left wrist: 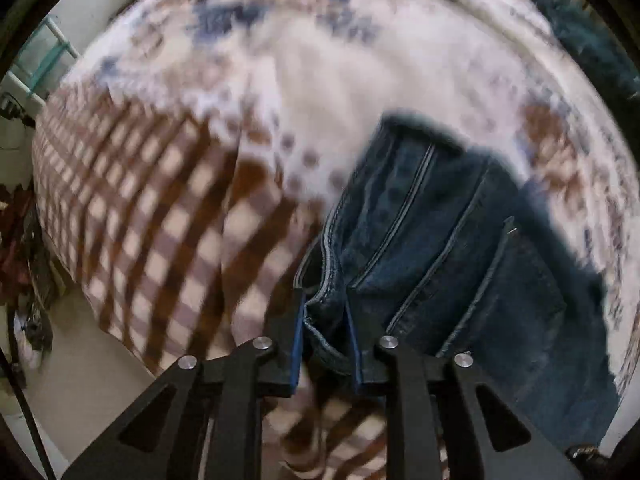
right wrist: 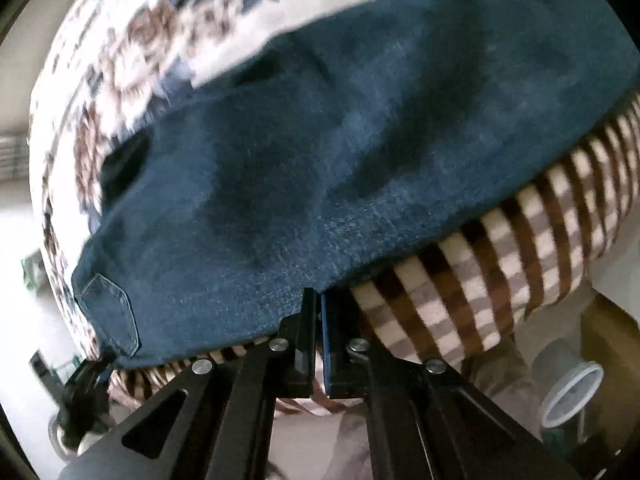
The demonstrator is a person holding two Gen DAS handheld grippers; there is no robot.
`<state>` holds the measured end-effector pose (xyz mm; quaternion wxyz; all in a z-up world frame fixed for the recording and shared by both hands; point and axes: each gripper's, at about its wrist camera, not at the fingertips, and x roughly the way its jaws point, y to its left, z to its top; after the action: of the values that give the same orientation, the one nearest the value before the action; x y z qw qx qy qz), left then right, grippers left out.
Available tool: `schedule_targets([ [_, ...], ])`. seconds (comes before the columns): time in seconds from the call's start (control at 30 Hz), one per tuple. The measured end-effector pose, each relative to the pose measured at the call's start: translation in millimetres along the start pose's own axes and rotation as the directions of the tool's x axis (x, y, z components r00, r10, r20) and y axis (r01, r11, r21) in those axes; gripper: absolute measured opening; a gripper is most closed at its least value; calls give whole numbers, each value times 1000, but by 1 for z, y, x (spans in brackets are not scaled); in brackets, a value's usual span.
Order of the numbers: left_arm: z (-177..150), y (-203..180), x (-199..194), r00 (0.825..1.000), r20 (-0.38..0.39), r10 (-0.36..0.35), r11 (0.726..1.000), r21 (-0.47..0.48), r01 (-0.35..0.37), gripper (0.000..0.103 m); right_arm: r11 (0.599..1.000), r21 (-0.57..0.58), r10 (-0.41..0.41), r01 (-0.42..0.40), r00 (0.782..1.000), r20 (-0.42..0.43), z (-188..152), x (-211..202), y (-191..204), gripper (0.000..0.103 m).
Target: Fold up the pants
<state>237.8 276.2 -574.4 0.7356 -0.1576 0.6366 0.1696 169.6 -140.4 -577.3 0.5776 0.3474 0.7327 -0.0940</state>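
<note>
Black linkage arms of the left gripper fill the bottom of the left wrist view, and its two blue-padded fingers pinch a bunched, stitched edge of the dark blue denim pants, the cloth gathered between them. From that pinched edge the pants run up and to the right across the bed, showing long double-stitched seams and a pocket edge. In the right wrist view the right gripper has its fingers pressed almost together, with only a thin slit between them, at the lower hem of the broad denim panel; whether a fold of cloth sits in that slit cannot be told. A small pointed denim flap lies at the panel's lower left corner. Under the pants lies a brown-and-cream checked blanket, draping over the bed's edge, and beyond it a white bedspread with a brown and blue floral print. Another dark blue-green cloth sits at the bedspread's far edge. Both views are blurred.
</note>
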Motion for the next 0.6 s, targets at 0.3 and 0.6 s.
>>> schedule_targets([
  [0.3, 7, -11, -67, 994, 92, 60, 998, -19, -58, 77, 922, -377, 73, -91, 995, -62, 47, -52, 107, 61],
  [0.6, 46, -45, -20, 991, 94, 91, 993, 72, -98, 77, 739, -673, -97, -28, 984, -148, 141, 45, 257, 51],
])
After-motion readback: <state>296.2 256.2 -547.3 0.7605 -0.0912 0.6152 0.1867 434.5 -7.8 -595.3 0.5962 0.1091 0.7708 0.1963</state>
